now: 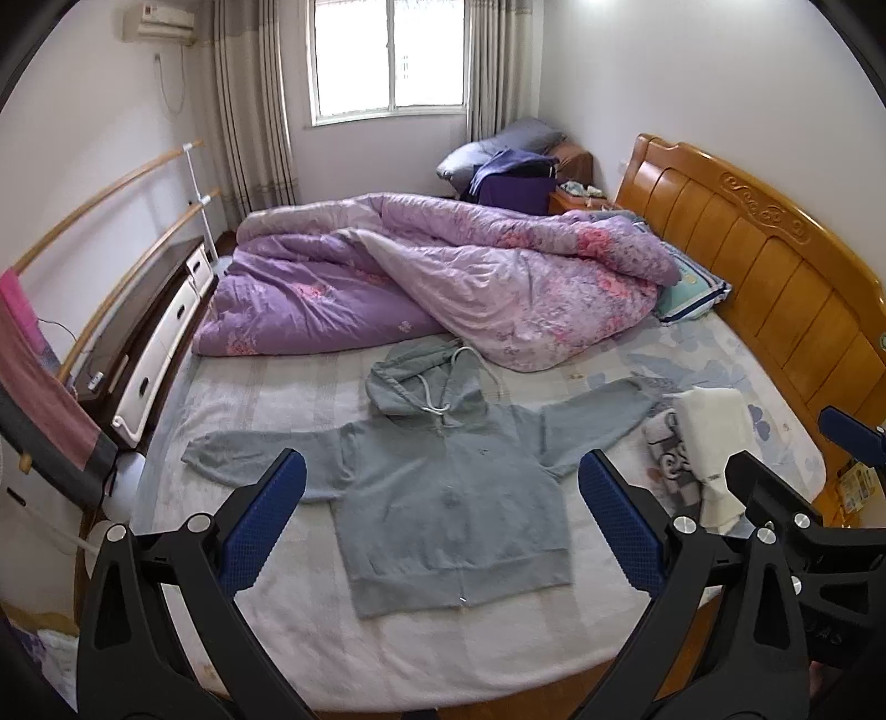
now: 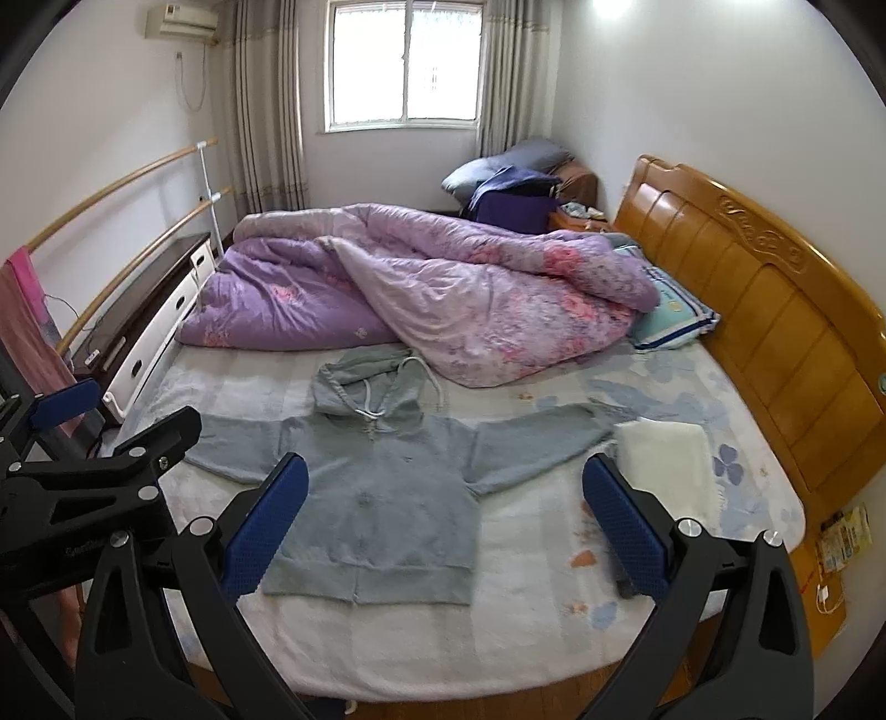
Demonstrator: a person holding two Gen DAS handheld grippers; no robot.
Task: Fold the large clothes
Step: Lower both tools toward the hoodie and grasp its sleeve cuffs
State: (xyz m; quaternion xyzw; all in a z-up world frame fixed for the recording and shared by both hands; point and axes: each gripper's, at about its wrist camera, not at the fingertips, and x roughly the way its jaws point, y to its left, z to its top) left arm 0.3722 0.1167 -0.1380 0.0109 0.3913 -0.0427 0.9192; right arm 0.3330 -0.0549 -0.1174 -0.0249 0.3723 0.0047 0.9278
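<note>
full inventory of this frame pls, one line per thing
hoodie: 1, grey-blue, spread flat on bed, sleeves out
quilt: 1, purple floral, bunched at far side of bed
pillow: 1, teal, by headboard
folded white cloth: 1, right of hoodie
bed sheet: 1, pale floral
headboard: 1, orange wood, right
window: 1, far wall
air conditioner: 1, white, upper left
left gripper: open, over hoodie
right gripper: open, over hoodie

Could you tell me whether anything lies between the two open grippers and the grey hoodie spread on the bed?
Nothing visible does. The hoodie lies flat on the bed sheet, with the left gripper and right gripper open above its near edge. The white folded cloth sits beside the right sleeve end, and the quilt lies behind the hood.
</note>
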